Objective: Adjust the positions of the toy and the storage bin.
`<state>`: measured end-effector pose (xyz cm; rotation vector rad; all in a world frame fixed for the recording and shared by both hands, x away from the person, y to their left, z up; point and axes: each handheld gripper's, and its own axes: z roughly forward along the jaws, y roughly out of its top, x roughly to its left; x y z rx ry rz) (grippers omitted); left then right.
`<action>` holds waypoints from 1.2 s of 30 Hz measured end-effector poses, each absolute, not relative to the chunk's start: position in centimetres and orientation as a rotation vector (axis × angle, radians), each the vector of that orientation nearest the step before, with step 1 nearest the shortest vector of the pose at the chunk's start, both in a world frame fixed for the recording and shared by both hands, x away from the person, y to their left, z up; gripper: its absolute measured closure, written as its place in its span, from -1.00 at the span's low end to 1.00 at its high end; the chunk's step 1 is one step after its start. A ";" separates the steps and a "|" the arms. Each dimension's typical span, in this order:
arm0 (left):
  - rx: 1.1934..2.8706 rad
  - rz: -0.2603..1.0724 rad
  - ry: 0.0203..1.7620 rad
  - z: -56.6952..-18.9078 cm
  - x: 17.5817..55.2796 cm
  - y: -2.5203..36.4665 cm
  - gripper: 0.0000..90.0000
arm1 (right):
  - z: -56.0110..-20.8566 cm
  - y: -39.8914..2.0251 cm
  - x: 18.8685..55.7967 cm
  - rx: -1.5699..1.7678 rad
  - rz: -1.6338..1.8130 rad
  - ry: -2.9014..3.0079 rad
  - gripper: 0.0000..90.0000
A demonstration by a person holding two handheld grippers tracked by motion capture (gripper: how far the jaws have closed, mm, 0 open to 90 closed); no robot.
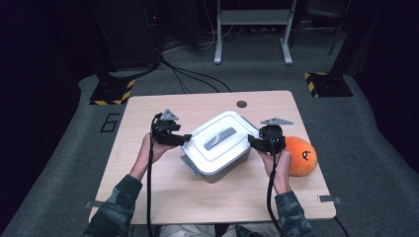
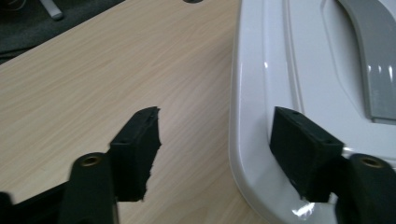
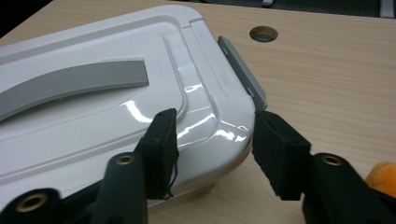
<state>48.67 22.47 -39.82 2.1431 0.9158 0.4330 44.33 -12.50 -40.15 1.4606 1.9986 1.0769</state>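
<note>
White plastic, glossy, with a grey handle (image 1: 220, 138) set into its lid: that's the storage box (image 1: 217, 148), sitting on the pale wooden desk (image 1: 197, 192) between the two tools. The left hand-held gripper (image 1: 184, 140) comes at one end of it, the right hand-held gripper (image 1: 253, 141) at the opposite end, so the box is bracketed from both sides, which looks to me like the set-up for a two-handed move on the lid (image 3: 93, 116).

Look along the left hand-held gripper (image 2: 215, 154) now: jaws wide apart, one pad hanging over bare desk, the other resting over the lid's (image 2: 303, 70) rounded rim. The rim runs right through the gap. Nothing pinched yet, but a squeeze from here would catch that edge.

Over on the right hand-held gripper (image 3: 212, 154), same story, jaws apart. One pad lies on top of the lid near its corner, the other stands just outside the box wall, and straight ahead of that outer pad is a grey latch tab (image 3: 243, 70) running along the edge. My guess is that the latch is the point of interest: the tool is lined up to bite the corner or to flick the tab.

Just beyond the right hand (image 1: 279, 165), an orange plush toy (image 1: 300, 155) waits on the desk, near the box but not touching it. A round cable hole (image 1: 241, 104) lies on the far side of the box from both tools.
</note>
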 end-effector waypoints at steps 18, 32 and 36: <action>2.075 0.468 0.934 -39.1 48.0 22.8 -0.97 | -41.0 -13.2 39.2 1.276 1.175 1.985 -0.93; 2.111 0.493 0.883 -38.0 47.3 21.4 -0.98 | -47.1 -12.5 36.2 1.252 1.161 2.056 -1.00; 2.097 0.453 0.861 -37.9 47.2 20.8 -0.90 | -49.4 -12.5 36.6 1.279 1.114 2.098 -1.00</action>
